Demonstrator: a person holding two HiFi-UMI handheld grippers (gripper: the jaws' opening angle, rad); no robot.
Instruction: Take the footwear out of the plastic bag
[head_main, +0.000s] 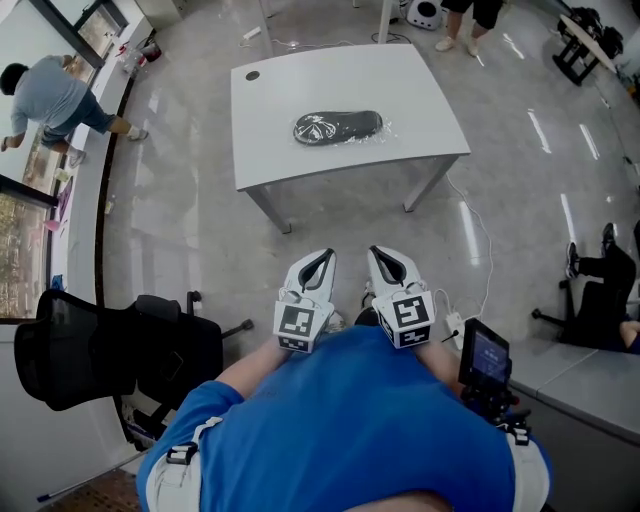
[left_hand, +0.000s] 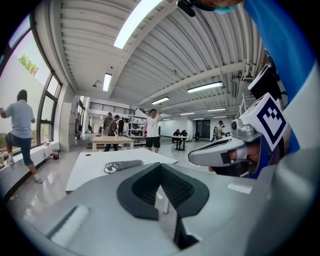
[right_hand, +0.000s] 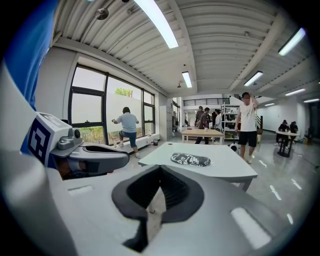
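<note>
A dark piece of footwear in a clear plastic bag lies near the middle of a white table. The bag shows far ahead in the left gripper view, and the bag shows likewise in the right gripper view. Both grippers are held side by side close to my chest, well short of the table. My left gripper is shut and empty. My right gripper is shut too, nothing in it. Each gripper sees the other beside it.
A black office chair stands at my left. A black device on a stand and a desk edge are at my right. A cable trails on the floor by the table leg. Several people stand around the room.
</note>
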